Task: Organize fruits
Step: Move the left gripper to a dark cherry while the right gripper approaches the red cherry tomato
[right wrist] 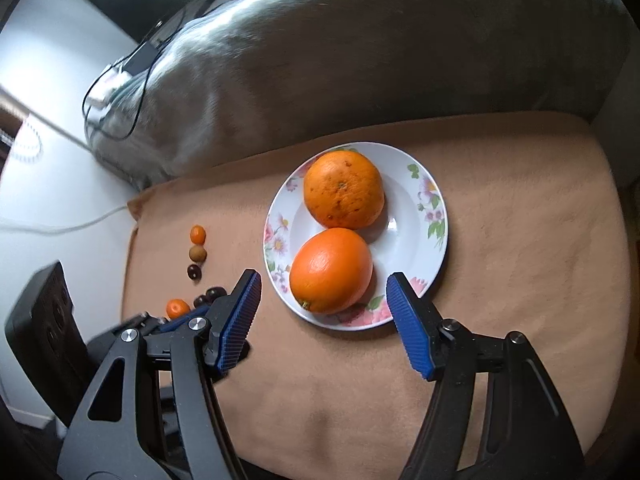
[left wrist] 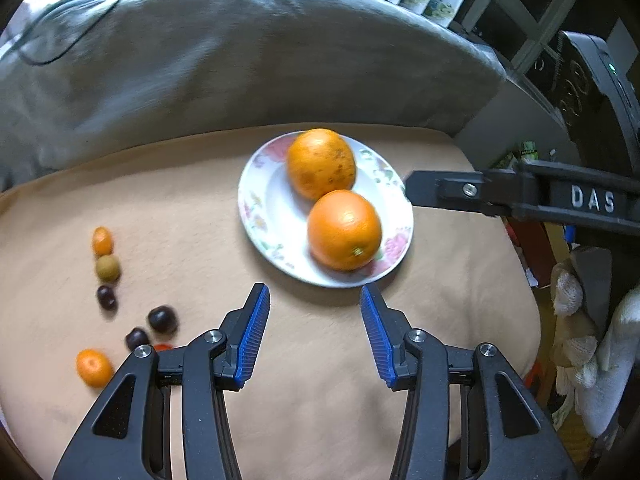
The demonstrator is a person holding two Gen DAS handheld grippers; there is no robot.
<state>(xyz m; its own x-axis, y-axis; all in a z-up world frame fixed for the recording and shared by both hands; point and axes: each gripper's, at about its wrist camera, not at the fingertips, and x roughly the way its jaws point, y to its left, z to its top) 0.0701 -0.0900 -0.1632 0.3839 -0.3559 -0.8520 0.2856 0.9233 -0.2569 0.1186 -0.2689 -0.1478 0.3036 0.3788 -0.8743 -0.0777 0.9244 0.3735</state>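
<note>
A white floral plate [left wrist: 276,208] [right wrist: 416,224] on a tan blanket holds two oranges, a speckled far one [left wrist: 321,163] [right wrist: 343,189] and a smooth near one [left wrist: 344,230] [right wrist: 330,271]. Small fruits lie to the left: a kumquat [left wrist: 103,241] [right wrist: 197,234], a brownish round fruit [left wrist: 107,268] [right wrist: 197,254], dark grapes [left wrist: 163,319] [right wrist: 194,271] and a small mandarin [left wrist: 94,367] [right wrist: 177,308]. My left gripper [left wrist: 315,302] is open and empty just before the plate. My right gripper [right wrist: 323,294] is open, its fingers either side of the near orange, above the plate's near rim.
A grey cushion [left wrist: 240,60] [right wrist: 360,48] lies behind the blanket. The right gripper's arm [left wrist: 520,196] reaches in beside the plate's right rim. Cables [right wrist: 116,92] and white wall are at the left. Clutter and a black device [left wrist: 592,80] stand at the right.
</note>
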